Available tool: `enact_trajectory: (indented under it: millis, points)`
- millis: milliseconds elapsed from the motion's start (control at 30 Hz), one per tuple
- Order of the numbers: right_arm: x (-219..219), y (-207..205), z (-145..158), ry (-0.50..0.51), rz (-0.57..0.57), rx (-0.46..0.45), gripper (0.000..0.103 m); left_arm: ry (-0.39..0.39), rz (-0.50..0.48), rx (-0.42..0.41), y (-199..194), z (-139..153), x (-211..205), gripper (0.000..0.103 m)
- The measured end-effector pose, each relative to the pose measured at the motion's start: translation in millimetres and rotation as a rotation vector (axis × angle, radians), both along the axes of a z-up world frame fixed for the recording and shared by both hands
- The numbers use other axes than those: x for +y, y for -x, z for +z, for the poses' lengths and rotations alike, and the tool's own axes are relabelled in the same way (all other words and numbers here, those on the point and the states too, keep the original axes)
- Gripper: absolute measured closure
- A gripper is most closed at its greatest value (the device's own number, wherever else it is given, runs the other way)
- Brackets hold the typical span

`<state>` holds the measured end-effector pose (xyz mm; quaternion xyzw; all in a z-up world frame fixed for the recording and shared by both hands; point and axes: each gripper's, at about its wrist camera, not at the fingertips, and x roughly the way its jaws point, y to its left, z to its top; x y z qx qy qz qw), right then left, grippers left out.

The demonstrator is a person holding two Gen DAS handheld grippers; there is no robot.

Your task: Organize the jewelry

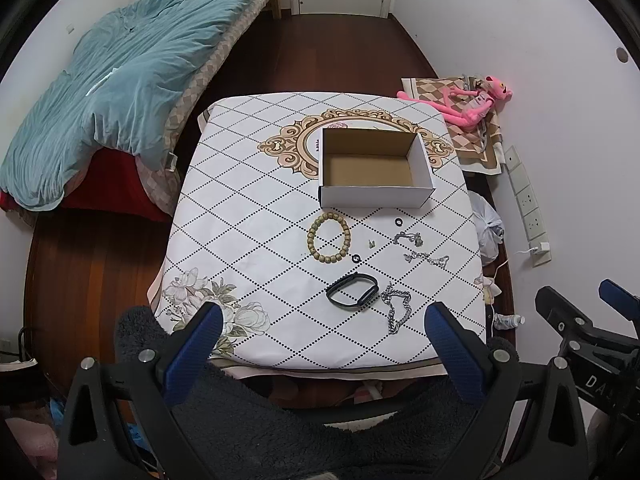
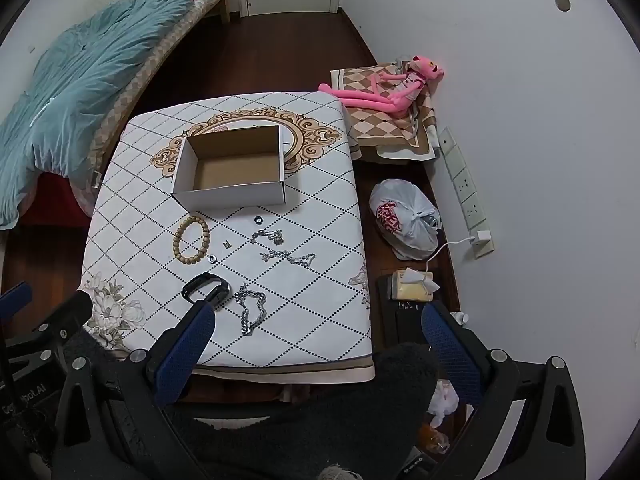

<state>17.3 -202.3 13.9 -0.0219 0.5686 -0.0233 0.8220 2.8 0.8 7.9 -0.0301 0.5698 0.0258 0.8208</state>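
**Jewelry laid out before an open box, both grippers spread wide**

A small table (image 1: 248,216) covered by a diamond-patterned cloth is seen from above. An open cardboard box (image 1: 376,196) is placed near its middle, nothing visible inside. Just in front of the box, a beaded bracelet (image 1: 329,238), two small dark rings (image 1: 399,221), a black wristband (image 1: 353,291) and three silver chains (image 1: 396,312) are scattered on the cloth, apart from one another. The left gripper (image 1: 324,354) is held above the near edge, fingers spread wide, nothing gripped. The right gripper (image 2: 316,350) is likewise wide open and empty.
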Motion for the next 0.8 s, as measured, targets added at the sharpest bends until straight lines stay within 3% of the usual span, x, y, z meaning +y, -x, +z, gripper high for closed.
enact_trajectory:
  millis: [800]
  points:
    - [0.0,5.2,7.1,0.004,0.002,-0.012,0.0,0.001,-0.002,-0.012,-2.0,6.2,-0.7,0.0]
